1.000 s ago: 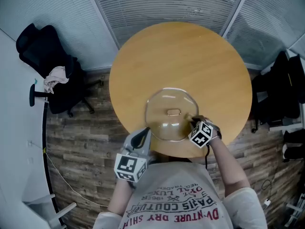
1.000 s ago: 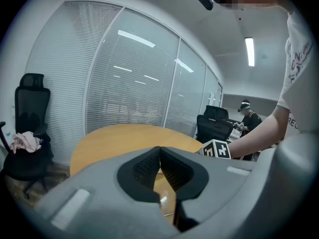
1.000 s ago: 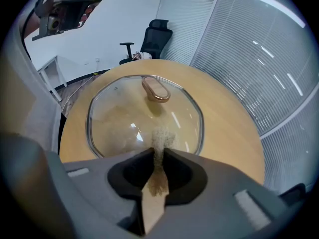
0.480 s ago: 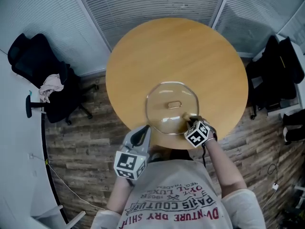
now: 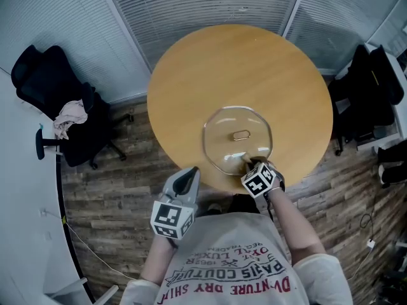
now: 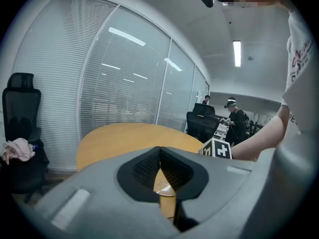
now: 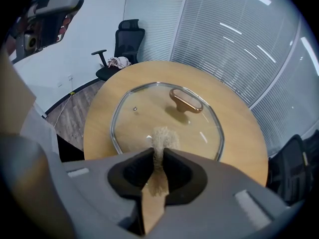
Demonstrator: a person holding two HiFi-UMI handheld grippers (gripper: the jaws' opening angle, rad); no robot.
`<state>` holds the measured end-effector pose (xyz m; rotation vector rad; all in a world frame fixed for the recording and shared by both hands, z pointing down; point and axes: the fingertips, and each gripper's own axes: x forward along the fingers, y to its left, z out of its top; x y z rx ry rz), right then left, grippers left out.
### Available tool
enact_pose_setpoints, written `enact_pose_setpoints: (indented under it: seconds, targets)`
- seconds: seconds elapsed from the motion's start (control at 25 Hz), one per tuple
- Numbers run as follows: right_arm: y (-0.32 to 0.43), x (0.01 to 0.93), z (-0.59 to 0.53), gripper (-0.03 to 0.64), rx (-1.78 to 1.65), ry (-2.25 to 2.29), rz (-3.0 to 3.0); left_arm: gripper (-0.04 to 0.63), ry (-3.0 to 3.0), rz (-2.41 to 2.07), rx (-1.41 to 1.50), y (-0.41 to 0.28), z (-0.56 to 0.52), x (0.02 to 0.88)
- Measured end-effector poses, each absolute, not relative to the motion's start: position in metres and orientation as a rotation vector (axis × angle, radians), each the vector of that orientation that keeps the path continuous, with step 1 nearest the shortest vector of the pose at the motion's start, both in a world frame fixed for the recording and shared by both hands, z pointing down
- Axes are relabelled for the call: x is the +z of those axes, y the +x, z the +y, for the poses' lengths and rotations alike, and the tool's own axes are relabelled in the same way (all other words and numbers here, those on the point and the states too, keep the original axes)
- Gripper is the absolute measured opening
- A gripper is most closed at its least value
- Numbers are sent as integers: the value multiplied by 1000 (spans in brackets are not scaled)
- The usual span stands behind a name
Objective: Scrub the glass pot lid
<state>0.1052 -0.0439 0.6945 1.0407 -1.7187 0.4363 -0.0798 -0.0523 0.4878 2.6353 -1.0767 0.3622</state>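
The glass pot lid [image 5: 224, 146] with a gold handle [image 5: 241, 135] lies flat on the round wooden table [image 5: 241, 68], towards its near side. My right gripper [image 5: 253, 169] is over the lid's near rim, shut on a wooden-handled brush [image 7: 162, 136]. The bristles rest on the glass of the lid [image 7: 139, 118], short of the handle [image 7: 185, 99]. My left gripper [image 5: 188, 175] hangs at the table's near edge, left of the lid and apart from it. In the left gripper view its jaws [image 6: 159, 151] are shut with nothing between them.
A black office chair [image 5: 48, 100] with a cloth [image 5: 68, 116] on it stands left of the table on the plank floor. More dark chairs [image 5: 369, 100] stand at the right. Blinds on glass walls [image 5: 203, 5] run behind the table. People stand far off [image 6: 234, 121].
The right gripper has slid the brush leftward along the lid's near part. The left gripper has drawn slightly away from the lid's left rim.
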Motion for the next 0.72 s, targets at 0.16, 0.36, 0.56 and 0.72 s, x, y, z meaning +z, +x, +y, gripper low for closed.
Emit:
enact_pose_setpoints:
  seconds: [0.16, 0.36, 0.56, 0.72]
  targets:
    - [85, 694, -42, 58, 447, 1037, -1719, 8, 2625, -1095, 360, -98, -49, 489]
    - [58, 696, -37, 58, 454, 1038, -1725, 8, 2608, -1109, 352, -116, -46, 490]
    - [33, 697, -29, 58, 453, 987, -1775, 8, 2607, -1103, 357, -121, -41, 491]
    - [17, 695, -25, 58, 487, 956, -1854, 8, 2609, -1116, 358, -122, -40, 490]
